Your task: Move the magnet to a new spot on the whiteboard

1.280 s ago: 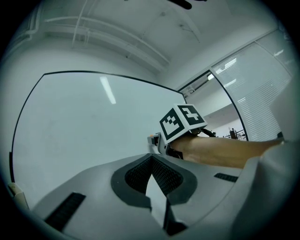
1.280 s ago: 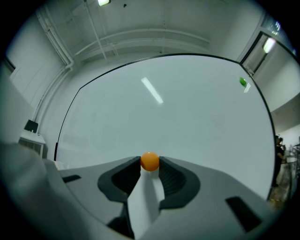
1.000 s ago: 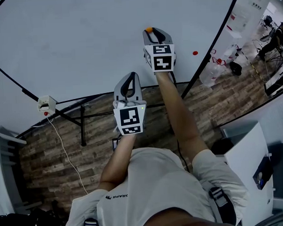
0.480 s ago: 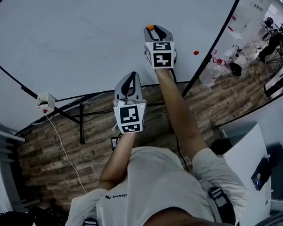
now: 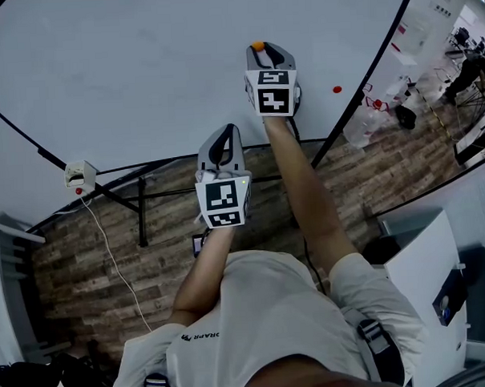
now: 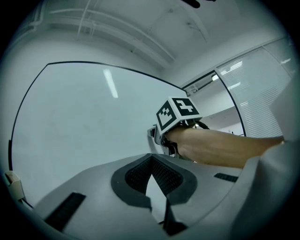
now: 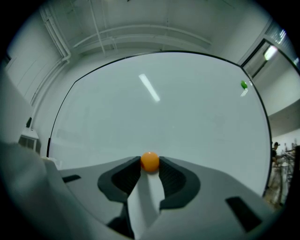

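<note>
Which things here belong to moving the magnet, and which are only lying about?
For the job:
orange magnet, gripped at the jaw tips of the right gripper
whiteboard

Lying about:
green magnet
red magnet
left gripper, shut and empty
white box beside the board

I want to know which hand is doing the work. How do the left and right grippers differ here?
The right gripper is shut on the orange magnet; the left gripper holds nothing, its tips together. The right gripper reaches the whiteboard; the left gripper hangs further back, short of it. Both point towards the whiteboard.
</note>
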`<state>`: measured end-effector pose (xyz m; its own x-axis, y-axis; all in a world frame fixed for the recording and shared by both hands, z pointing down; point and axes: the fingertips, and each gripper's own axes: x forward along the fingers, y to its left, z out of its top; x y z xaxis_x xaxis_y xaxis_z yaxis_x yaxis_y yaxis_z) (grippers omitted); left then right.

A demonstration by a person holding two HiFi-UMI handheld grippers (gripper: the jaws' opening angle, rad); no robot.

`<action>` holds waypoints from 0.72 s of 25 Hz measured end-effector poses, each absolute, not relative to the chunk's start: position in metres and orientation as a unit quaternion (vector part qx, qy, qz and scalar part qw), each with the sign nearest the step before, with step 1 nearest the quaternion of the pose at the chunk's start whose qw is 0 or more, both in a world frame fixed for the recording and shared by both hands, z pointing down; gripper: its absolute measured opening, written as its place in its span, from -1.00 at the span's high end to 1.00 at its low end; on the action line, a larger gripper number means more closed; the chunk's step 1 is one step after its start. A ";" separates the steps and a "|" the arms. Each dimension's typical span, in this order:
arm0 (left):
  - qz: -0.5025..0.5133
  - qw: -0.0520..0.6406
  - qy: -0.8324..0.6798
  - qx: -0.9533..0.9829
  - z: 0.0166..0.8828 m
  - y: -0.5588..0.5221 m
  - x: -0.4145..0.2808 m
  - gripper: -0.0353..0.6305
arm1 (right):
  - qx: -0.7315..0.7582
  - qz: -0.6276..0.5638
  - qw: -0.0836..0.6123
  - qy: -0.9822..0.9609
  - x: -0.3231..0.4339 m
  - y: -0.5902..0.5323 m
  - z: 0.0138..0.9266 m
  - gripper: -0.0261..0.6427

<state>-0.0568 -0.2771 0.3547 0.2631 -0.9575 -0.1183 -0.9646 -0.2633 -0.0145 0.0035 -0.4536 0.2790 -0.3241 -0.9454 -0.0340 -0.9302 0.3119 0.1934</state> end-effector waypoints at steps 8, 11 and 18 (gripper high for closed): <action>0.042 0.027 0.600 -0.798 0.359 -0.279 -0.056 0.88 | 0.585 -0.085 0.041 -0.806 0.003 -0.455 0.279 0.53; 0.043 0.024 0.599 -0.800 0.360 -0.279 -0.055 0.88 | 0.585 -0.082 0.041 -0.806 0.003 -0.455 0.279 0.53; 0.046 0.019 0.598 -0.800 0.361 -0.277 -0.057 0.88 | 0.580 -0.073 0.036 -0.810 0.001 -0.453 0.279 0.53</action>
<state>-0.0571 -0.2767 0.3605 0.2809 -0.9549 -0.0959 -0.9584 -0.2845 0.0252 0.0012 -0.4529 0.2788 -0.3243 -0.9456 -0.0275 -0.9351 0.3160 0.1601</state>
